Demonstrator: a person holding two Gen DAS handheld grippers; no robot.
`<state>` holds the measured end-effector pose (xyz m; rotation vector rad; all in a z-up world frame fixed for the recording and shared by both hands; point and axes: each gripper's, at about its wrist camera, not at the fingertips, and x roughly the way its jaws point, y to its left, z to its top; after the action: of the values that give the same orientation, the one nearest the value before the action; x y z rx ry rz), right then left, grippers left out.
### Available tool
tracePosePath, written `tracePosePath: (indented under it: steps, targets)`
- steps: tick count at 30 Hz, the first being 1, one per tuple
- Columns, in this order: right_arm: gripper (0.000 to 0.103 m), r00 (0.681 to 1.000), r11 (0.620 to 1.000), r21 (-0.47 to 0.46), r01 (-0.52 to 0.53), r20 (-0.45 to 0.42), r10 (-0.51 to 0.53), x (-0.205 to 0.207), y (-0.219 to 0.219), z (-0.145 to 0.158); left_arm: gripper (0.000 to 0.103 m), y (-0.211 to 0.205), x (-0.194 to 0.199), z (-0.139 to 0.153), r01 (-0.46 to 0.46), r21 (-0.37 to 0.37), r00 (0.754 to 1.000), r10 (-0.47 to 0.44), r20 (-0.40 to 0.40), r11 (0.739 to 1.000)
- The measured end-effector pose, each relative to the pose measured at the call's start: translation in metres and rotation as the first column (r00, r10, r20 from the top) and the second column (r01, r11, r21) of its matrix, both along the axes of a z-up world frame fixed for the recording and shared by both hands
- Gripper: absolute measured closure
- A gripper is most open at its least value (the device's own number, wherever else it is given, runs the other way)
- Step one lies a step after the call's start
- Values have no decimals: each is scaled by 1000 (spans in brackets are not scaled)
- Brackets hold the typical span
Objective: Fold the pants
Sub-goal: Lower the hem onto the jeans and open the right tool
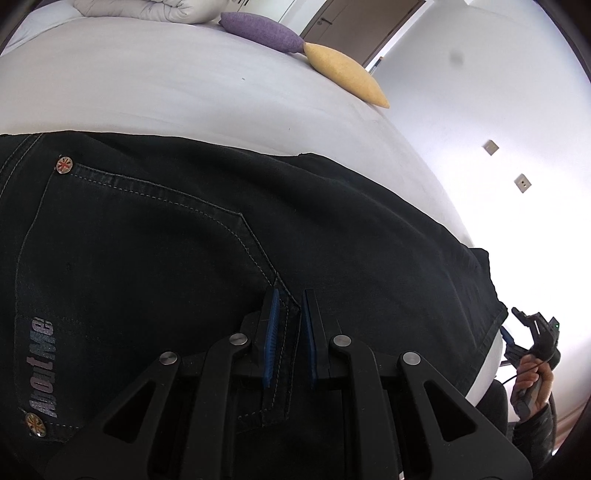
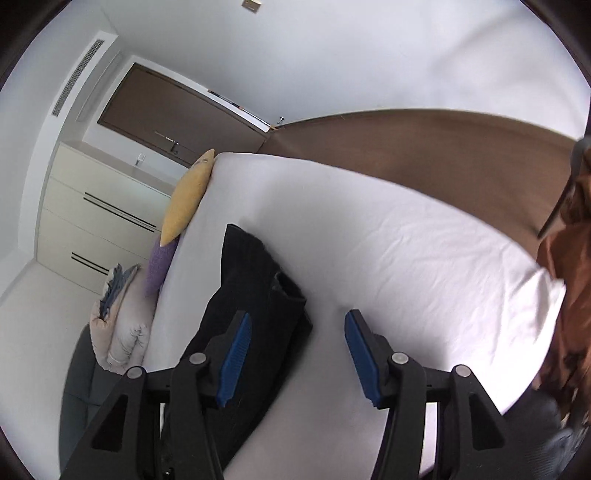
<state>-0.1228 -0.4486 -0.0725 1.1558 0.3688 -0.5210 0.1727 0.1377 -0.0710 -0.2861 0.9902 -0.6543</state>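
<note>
Left wrist view first: the pants (image 1: 221, 236) fill most of the frame, dark denim spread on the bed (image 1: 166, 85), back pocket with a rivet at upper left and a printed label down the left edge. My left tool (image 1: 290, 332) is clamped on a seamed fold of the denim low in the centre, blue pads nearly touching with the cloth pinched between. Denim like this I'd call heavy-ish and floppy but with some body; seams and hems are the stiff bits, so that's where I'd grab, since a flat single layer tends to slide out. The tool points down into the fabric at a slant. At far right, past the edge of the pants, a hand (image 1: 533, 380) holds the right tool (image 1: 524, 332), well clear of the cloth. A purple cushion (image 1: 262, 31) and a yellow cushion (image 1: 347, 74) sit at the top of the bed.

Right wrist view: the tool stands open, blue pads well apart, nothing between them. The left finger overlaps the pants in the picture, the right one is over bare sheet. The pants run as a dark strip from lower left up to mid-frame, bunched at the far end. The view is rolled over sideways, so the wrist looks twisted. From here I'd go for the thick folded edge near the left finger.
</note>
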Motion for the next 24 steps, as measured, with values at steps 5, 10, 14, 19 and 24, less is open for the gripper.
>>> tracePosePath:
  steps: [5,10,14,19,24]
  targets:
    - [46,998,997,69,-36,45,33,20,16,-7,91,-4,-1,4,-4,7,1000,4,5,1000]
    - [49,995,992,123,-10,98,-2,41,11,-15,91,-6,-2,3,-5,9,1000,5,4,1000]
    - [75,996,991,133,-4,88,-8,53,-1,-17,91,-8,-3,2,-4,8,1000,4,5,1000]
    - [93,997,991,136,7,71,-16,62,-6,-19,91,-7,-4,1,-1,2,1000,1,2,1000]
    - [94,999,997,-55,-44,-25,43,78,21,17,91,-6,-4,-1,-2,-6,1000,2,2,1000]
